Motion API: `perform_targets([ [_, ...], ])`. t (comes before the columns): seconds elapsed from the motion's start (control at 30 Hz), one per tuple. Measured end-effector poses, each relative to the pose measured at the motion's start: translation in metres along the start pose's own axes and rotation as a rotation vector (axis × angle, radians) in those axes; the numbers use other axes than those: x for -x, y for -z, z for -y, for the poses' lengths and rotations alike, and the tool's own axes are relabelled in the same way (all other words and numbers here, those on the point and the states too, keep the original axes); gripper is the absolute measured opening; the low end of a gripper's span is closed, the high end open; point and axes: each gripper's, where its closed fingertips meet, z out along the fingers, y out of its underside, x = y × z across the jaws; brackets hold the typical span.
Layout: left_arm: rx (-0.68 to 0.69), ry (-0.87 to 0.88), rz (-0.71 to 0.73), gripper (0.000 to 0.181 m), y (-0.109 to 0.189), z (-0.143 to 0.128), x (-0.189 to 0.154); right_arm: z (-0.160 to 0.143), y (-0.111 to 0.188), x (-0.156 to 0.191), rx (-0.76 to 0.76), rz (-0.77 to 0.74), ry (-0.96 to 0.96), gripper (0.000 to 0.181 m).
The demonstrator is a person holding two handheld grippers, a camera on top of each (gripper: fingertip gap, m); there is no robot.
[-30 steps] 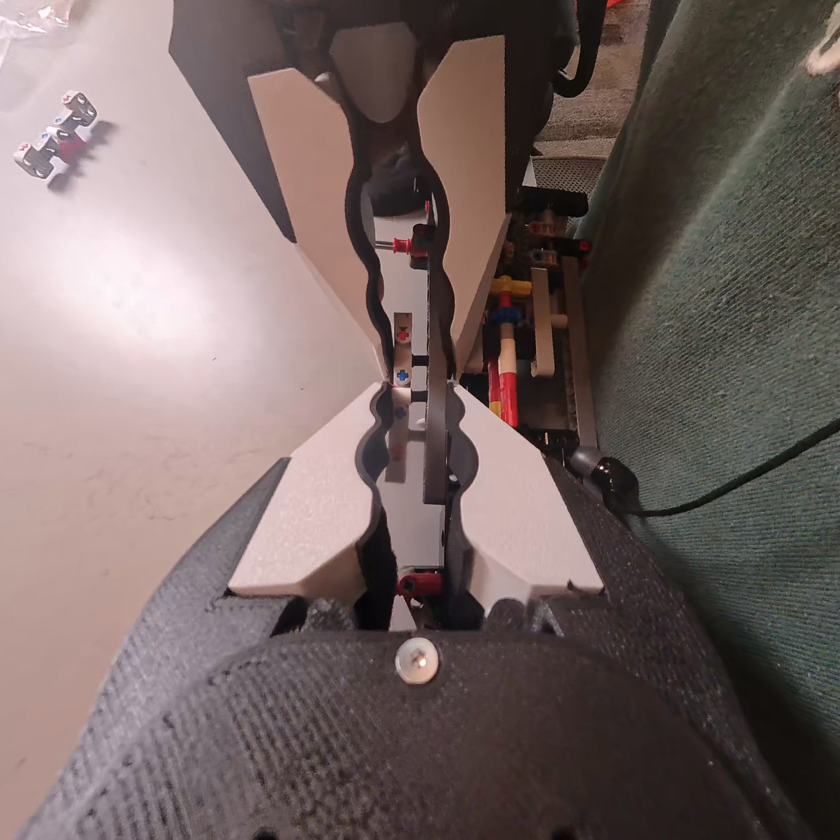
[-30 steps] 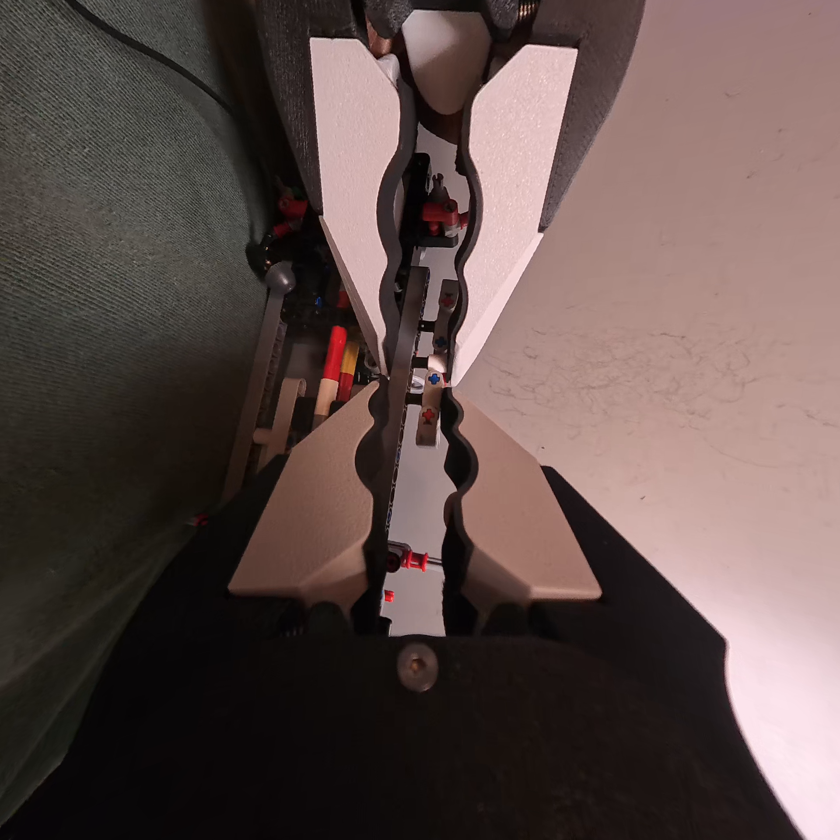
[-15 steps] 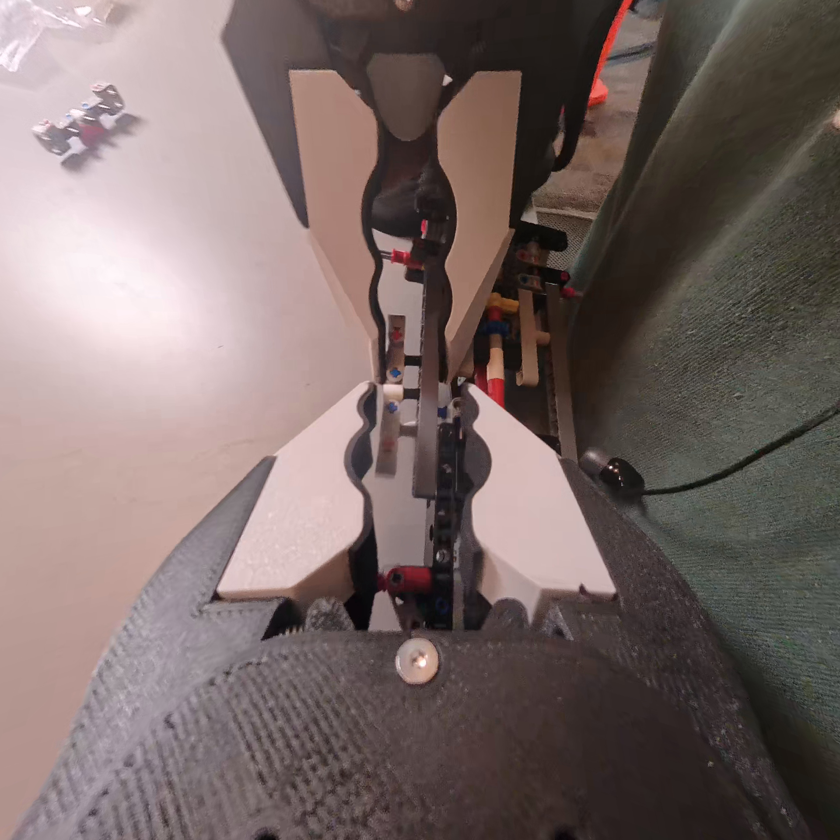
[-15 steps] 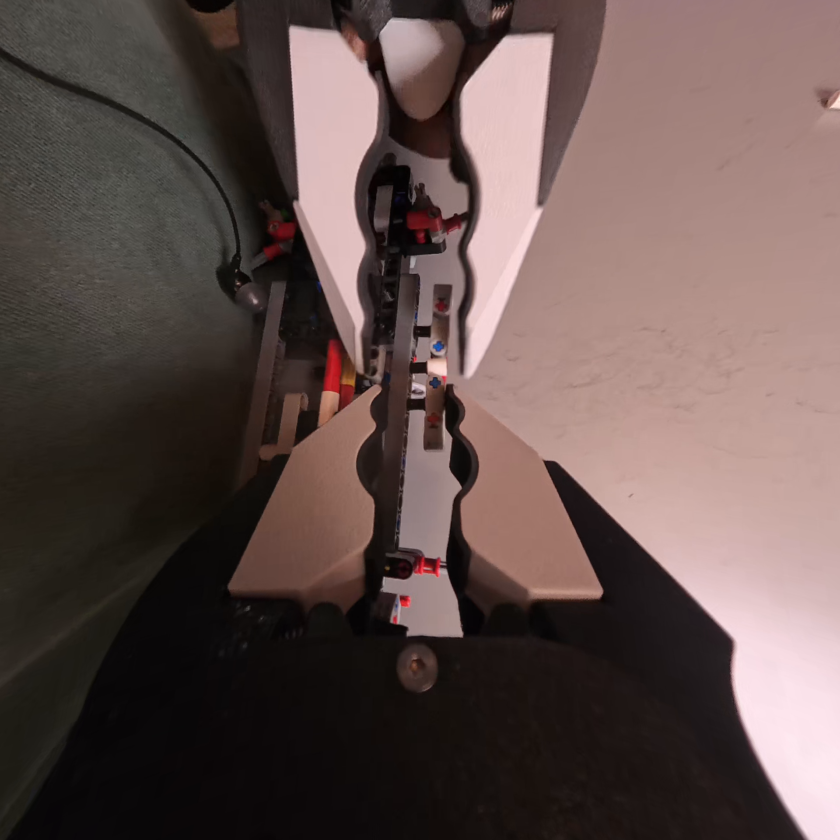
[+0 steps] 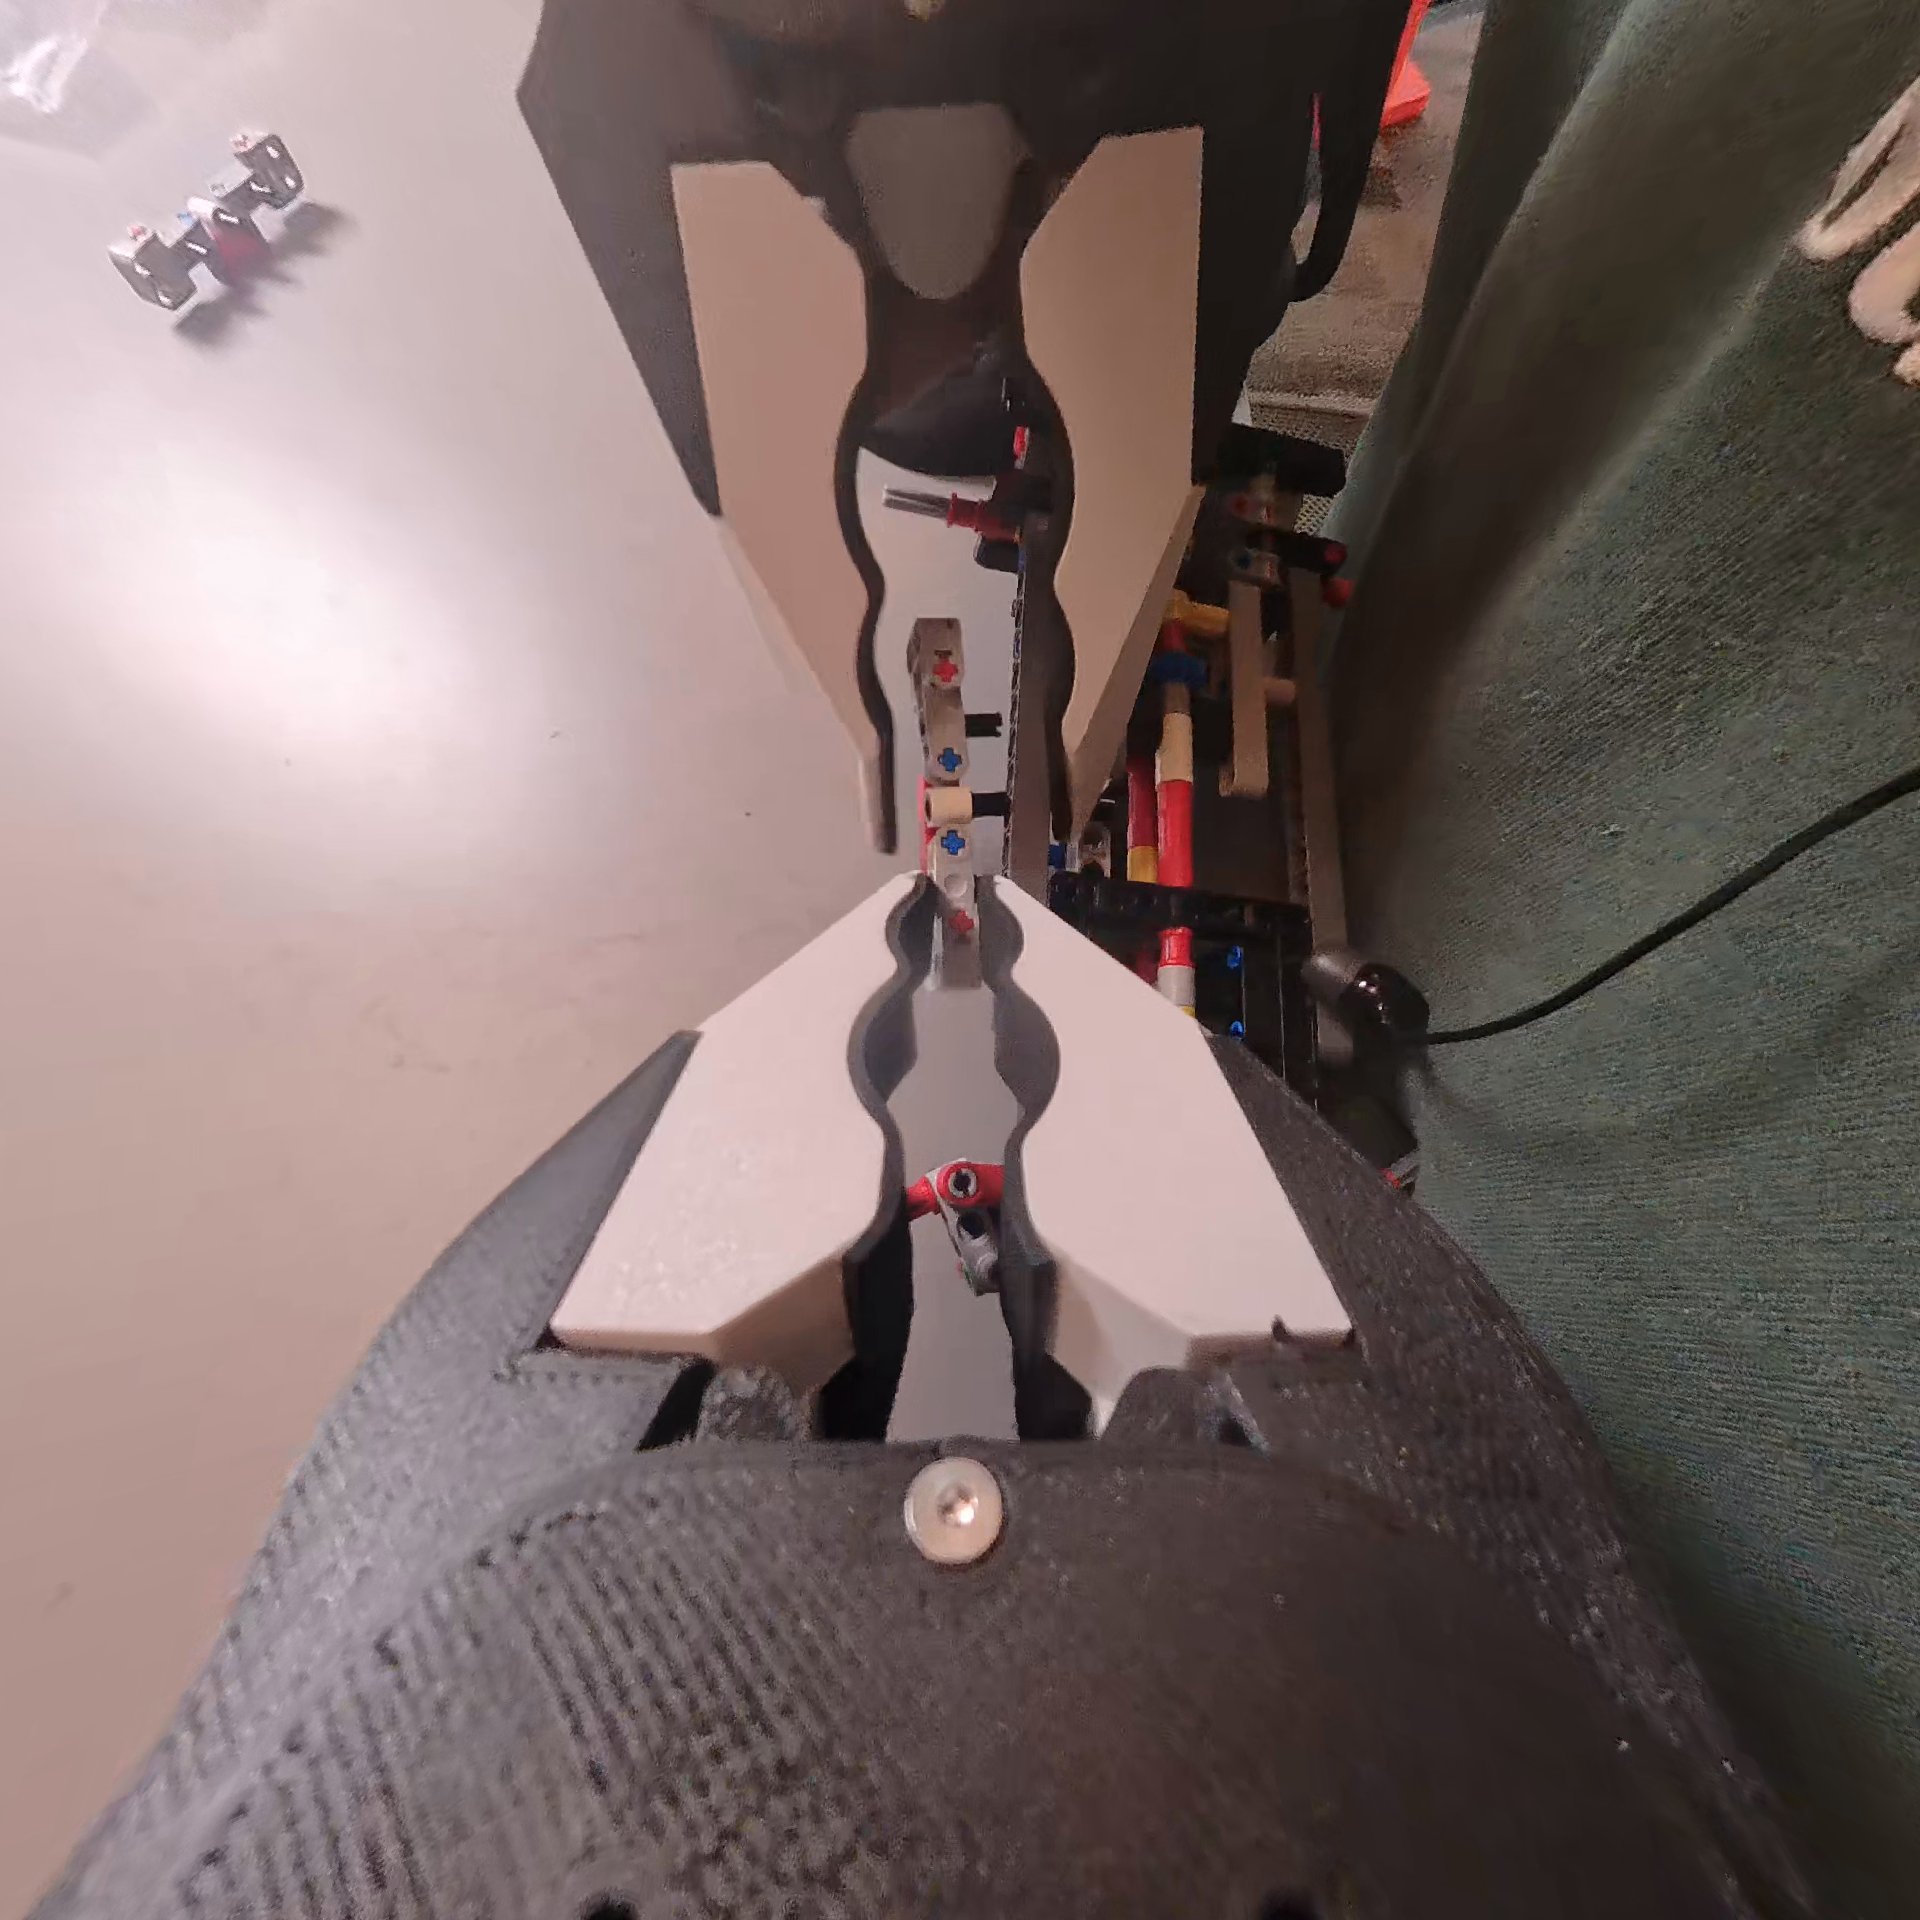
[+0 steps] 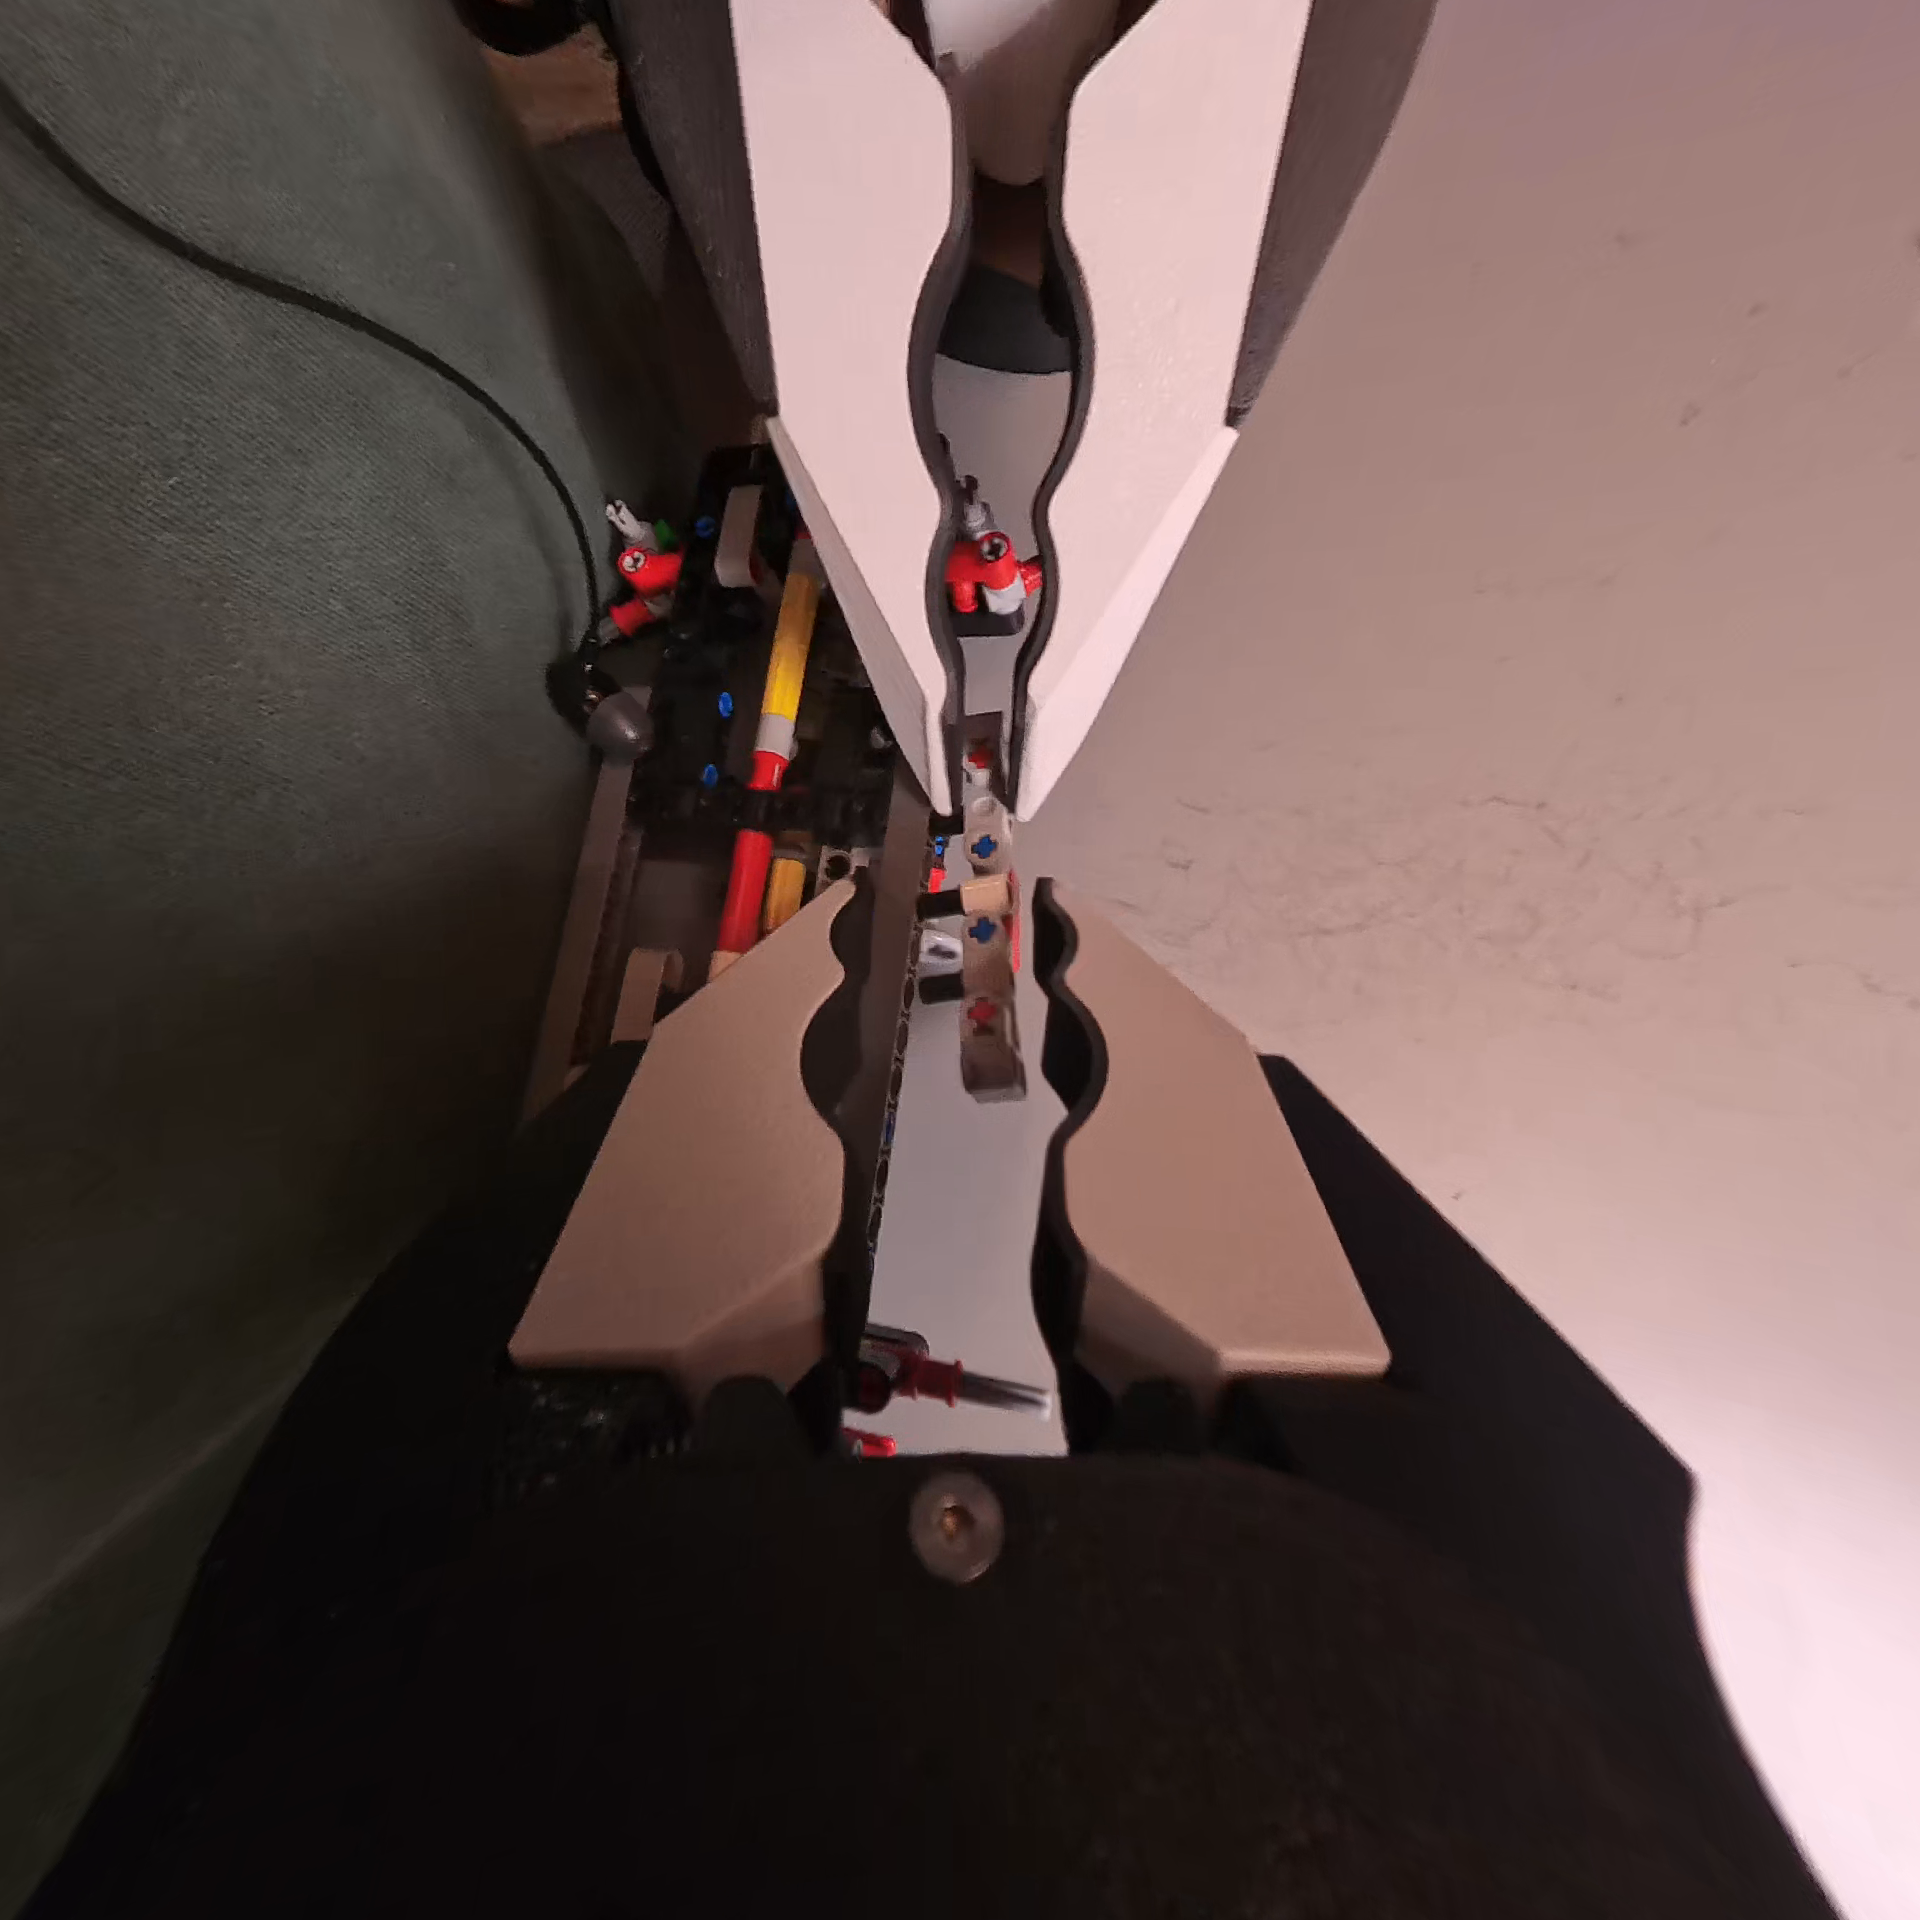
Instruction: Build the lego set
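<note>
Half a second back the left gripper (image 5: pixel 956 899) straddled the long dark grey beam (image 5: pixel 1029 727); now its fingers have clenched on the short light grey arm with red and blue pins (image 5: pixel 940 717), mid-frame above the pale desk (image 5: pixel 364 727), probably to seat it. The right gripper (image 6: pixel 951 904) brackets both; grip unclear
</note>
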Motion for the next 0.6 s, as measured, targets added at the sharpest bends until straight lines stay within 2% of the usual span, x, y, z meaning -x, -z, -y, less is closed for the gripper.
perform_targets([
  [0.23, 0.003, 0.013, -0.020, 0.007, 0.003, 0.000, 0.002, 0.001, 0.000, 0.000, -0.015, -0.009, 0.010, 0.024],
  [0.33, -0.009, 0.047, -0.072, 0.027, 0.006, 0.003, 0.001, 0.002, 0.001, 0.000, -0.036, -0.011, -0.004, 0.025],
  [0.43, 0.027, 0.071, -0.135, 0.036, 0.002, -0.001, -0.002, 0.003, 0.000, 0.003, -0.038, 0.003, -0.001, 0.029],
  [0.6, 0.042, 0.089, -0.200, 0.029, -0.005, 0.000, -0.010, 0.002, 0.000, 0.005, -0.031, 0.031, -0.005, 0.031],
])
